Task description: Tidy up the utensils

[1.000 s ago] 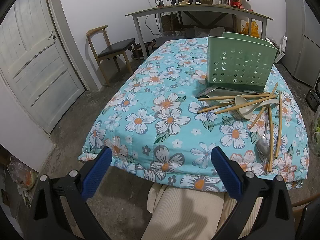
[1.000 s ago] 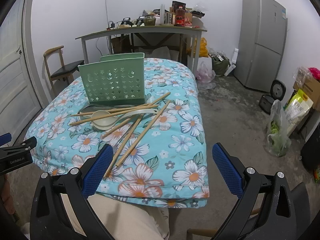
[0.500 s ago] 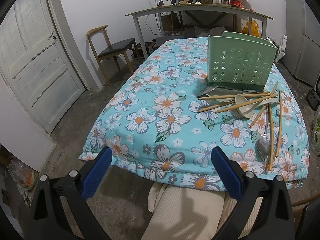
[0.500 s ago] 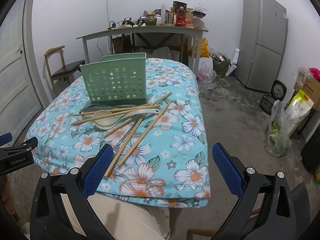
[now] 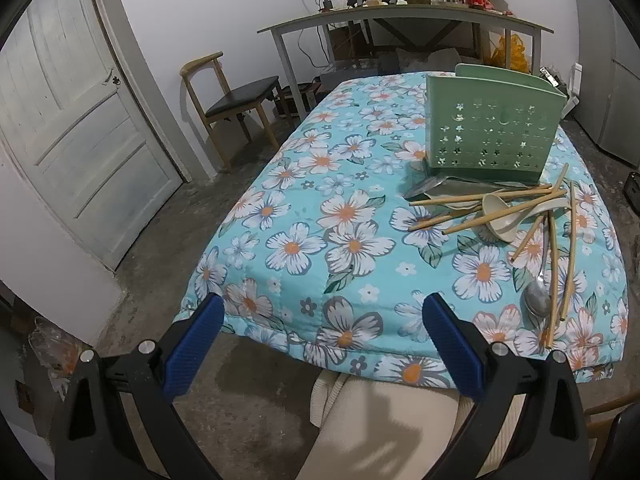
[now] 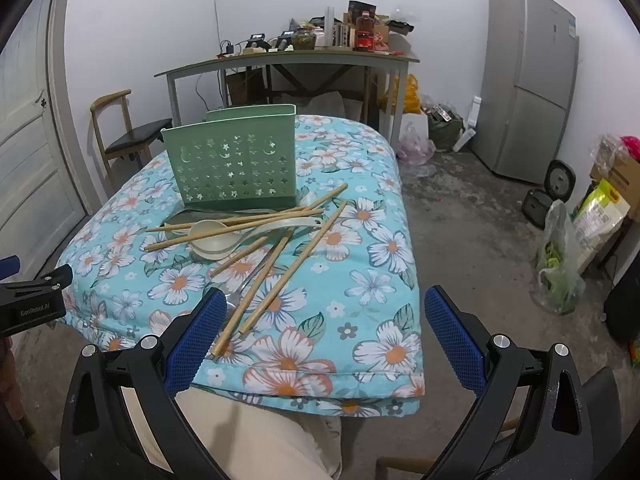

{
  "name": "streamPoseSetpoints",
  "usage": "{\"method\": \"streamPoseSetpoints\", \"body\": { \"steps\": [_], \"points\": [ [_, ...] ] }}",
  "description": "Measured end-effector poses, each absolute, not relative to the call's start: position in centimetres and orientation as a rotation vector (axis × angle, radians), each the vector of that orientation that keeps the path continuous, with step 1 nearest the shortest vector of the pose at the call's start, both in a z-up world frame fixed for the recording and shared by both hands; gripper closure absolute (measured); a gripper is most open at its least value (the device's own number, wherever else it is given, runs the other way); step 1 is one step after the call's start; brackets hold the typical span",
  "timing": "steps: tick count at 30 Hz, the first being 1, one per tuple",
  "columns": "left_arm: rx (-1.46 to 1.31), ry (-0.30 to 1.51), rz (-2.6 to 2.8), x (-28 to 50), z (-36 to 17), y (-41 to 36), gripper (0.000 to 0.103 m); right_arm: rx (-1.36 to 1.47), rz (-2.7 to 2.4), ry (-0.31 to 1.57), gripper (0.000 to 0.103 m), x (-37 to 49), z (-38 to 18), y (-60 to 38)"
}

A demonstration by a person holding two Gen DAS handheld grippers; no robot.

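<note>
A green perforated utensil holder [image 5: 492, 136] [image 6: 236, 164] stands upright on the table's floral quilt [image 5: 320, 240] [image 6: 380, 280]. In front of it lies a loose pile: several wooden chopsticks [image 5: 556, 276] [image 6: 280, 276], cream soup spoons [image 5: 500, 220] [image 6: 212, 240] and a metal spoon [image 5: 538, 302]. A flat metal utensil [image 5: 432, 188] pokes out by the holder's base. My left gripper [image 5: 323, 302] hangs open at the quilt's near edge, left of the pile. My right gripper [image 6: 326, 295] is open and holds nothing, with the near chopstick ends beside its left finger.
A person's leg in cream trousers [image 5: 380, 432] is below both grippers. A wooden chair [image 5: 236, 100] and a white door [image 5: 72, 140] are on the left. A cluttered side table [image 5: 400, 12] stands behind, with a fridge [image 6: 528, 80] and bags [image 6: 560, 272] on the right.
The right wrist view has shifted slightly, so the holder and pile sit a little further right in it. The left gripper has not moved. Both stay open.
</note>
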State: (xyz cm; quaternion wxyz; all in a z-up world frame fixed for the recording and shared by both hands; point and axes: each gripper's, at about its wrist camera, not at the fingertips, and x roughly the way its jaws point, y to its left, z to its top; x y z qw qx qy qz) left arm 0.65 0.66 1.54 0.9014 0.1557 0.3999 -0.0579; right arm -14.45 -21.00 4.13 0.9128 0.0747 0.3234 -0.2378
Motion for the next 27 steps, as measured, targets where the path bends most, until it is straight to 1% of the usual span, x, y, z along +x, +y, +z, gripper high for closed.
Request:
{"method": "streamPoseSetpoints", "body": {
  "steps": [14,27],
  "points": [
    [0.337,0.864,-0.071,2.5,1.3,0.7,0.006,0.151,-0.452,0.68,0.008,-13.2,3.1,-21.6],
    [0.346,0.887,0.018,5.0,0.5,1.8,0.006,0.13,-0.388,0.712,0.008,-10.2,2.2,-20.9]
  ]
}}
